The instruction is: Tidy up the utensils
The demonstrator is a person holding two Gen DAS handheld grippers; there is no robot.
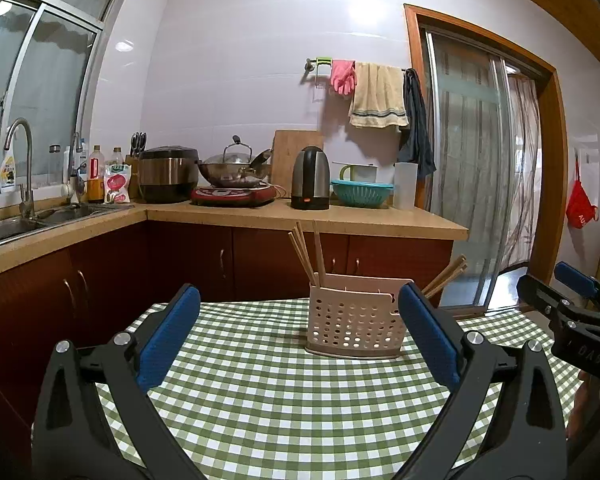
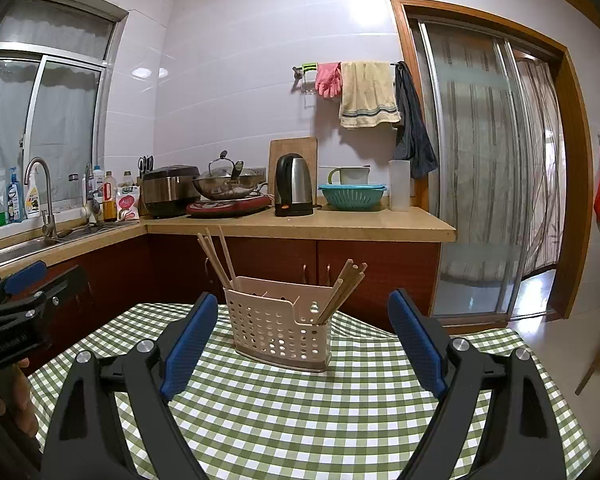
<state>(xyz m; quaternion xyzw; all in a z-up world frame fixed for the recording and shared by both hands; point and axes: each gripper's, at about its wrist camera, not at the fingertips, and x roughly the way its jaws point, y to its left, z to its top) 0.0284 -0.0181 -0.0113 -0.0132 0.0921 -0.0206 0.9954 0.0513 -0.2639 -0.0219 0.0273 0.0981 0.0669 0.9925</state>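
A cream perforated utensil holder (image 1: 354, 326) (image 2: 280, 326) stands on the green checked tablecloth (image 1: 260, 392) (image 2: 300, 412). Wooden chopsticks lean out of its left end (image 1: 306, 254) (image 2: 218, 258) and its right end (image 1: 446, 276) (image 2: 342, 290). My left gripper (image 1: 300, 332) hovers over the cloth, short of the holder, open with nothing between its blue pads. My right gripper (image 2: 304, 338) is likewise open and empty, a little back from the holder. Each gripper shows at the edge of the other's view (image 1: 572, 308) (image 2: 16, 300).
Beyond the table runs a kitchen counter (image 1: 300, 216) with a sink (image 1: 16, 224), rice cooker (image 1: 168, 174), wok (image 1: 234, 170), kettle (image 1: 310, 178) and teal colander (image 1: 362, 192). A sliding glass door (image 1: 480, 184) stands at the right. A hand (image 2: 16, 396) grips the left tool.
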